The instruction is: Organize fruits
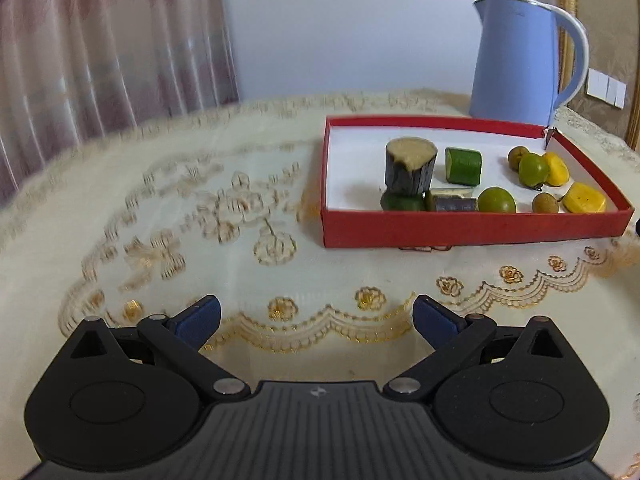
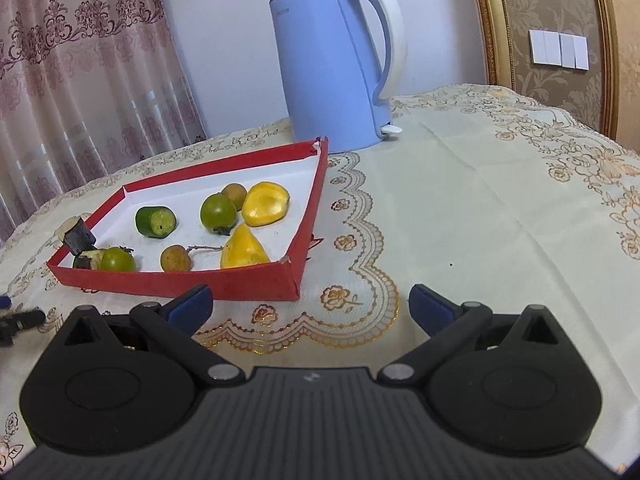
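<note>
A shallow red box [image 1: 460,228] with a white lining sits on the table, also in the right wrist view [image 2: 248,280]. It holds dark sugarcane pieces [image 1: 410,164], green cucumber chunks [image 1: 464,166], green round fruits [image 1: 496,200], brown longans [image 1: 545,203] and yellow fruit pieces [image 1: 584,198]. The same fruits show in the right wrist view: cucumber [image 2: 155,221], green fruit [image 2: 218,211], yellow pieces [image 2: 266,203]. My left gripper [image 1: 316,320] is open and empty, in front of and left of the box. My right gripper [image 2: 310,304] is open and empty, just in front of the box's near right corner.
A light blue electric kettle [image 1: 516,60] stands behind the box, also in the right wrist view [image 2: 332,64]. A cream embroidered tablecloth [image 1: 200,220] covers the table. A curtain [image 1: 100,48] hangs at the back left. A dark gripper part [image 2: 18,320] shows at the left edge.
</note>
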Demonstrator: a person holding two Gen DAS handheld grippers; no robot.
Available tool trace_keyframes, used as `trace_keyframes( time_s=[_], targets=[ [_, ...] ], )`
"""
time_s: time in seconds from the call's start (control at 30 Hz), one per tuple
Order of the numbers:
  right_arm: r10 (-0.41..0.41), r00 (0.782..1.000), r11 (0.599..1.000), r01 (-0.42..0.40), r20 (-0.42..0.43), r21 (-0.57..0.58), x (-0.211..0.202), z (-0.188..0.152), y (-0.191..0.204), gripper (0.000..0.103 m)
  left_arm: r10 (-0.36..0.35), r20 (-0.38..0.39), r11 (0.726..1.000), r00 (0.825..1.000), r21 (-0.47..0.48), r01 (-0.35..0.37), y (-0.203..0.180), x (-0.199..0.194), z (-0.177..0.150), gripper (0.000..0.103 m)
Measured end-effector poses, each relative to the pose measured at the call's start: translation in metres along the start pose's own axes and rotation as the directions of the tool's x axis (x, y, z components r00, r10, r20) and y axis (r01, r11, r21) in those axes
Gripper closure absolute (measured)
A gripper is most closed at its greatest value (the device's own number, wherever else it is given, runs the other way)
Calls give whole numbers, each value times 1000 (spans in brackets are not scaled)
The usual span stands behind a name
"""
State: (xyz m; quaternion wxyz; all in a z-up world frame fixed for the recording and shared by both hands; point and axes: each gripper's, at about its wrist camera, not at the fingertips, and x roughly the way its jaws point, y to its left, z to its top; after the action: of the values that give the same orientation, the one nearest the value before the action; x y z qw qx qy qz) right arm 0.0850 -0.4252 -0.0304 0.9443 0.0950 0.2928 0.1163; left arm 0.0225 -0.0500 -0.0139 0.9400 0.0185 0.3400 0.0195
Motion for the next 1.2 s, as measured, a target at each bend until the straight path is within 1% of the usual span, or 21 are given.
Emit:
trace_keyframes(
  time_s=[0.07, 0.1, 0.23, 0.4, 0.57, 0.67, 0.73, 0.83, 0.87, 0.93, 1.0, 1.03, 1.2],
  targets=[
    [-3, 1000, 1000, 3, -4, -2, 0, 0, 0, 0, -16, -10, 1000, 1000, -27, 16, 4, 3, 0, 0],
    [-5, 1000, 1000, 5, -6, -2, 1, 0, 0, 0, -13, -45, 1000, 999, -26, 12, 4, 10, 0, 0],
    [-13, 1000, 1000, 13, -15, -6, 2, 0, 1, 0, -28, -14, 999, 1000, -21, 28, 5, 14, -2, 0],
    [-26, 999, 999, 25, -32, -19, 6, 0, 3, 0, -29, -14, 999, 999, -20, 29, 5, 14, -5, 0],
    [-38, 998, 999, 36, -43, -31, 7, 0, 5, 0, -37, -17, 999, 999, -16, 37, 4, 18, 0, 0],
    [-38, 998, 999, 37, -47, -28, 8, 0, 4, 0, -25, -21, 1000, 999, -14, 25, 1, 20, 4, 0],
    [-38, 998, 999, 37, -47, -28, 8, 0, 4, 0, 4, -7, 1000, 1000, -2, -4, -2, 19, 7, 0],
    [-36, 998, 999, 35, -48, -27, 8, 0, 3, 0, 30, 10, 1000, 999, 6, -30, -7, 15, 14, 0],
    [-36, 998, 999, 34, -47, -27, 8, 0, 3, 0, 28, 16, 1000, 999, 5, -28, -8, 13, 18, 0],
    [-34, 998, 999, 33, -45, -25, 8, 0, 3, 0, -4, 26, 1000, 1000, -8, 4, -9, 9, 23, 0],
    [-31, 999, 999, 31, -42, -22, 7, 0, 2, 0, -53, 26, 999, 998, -9, 54, -10, 6, 27, 0],
    [-30, 999, 999, 29, -40, -20, 7, 0, 2, 0, -55, 31, 998, 998, -11, 55, -12, 5, 28, 0],
    [-24, 999, 1000, 24, -37, -15, 6, 0, 2, 0, 21, 112, 1000, 994, 8, -22, -22, -5, 27, 0]
  ],
)
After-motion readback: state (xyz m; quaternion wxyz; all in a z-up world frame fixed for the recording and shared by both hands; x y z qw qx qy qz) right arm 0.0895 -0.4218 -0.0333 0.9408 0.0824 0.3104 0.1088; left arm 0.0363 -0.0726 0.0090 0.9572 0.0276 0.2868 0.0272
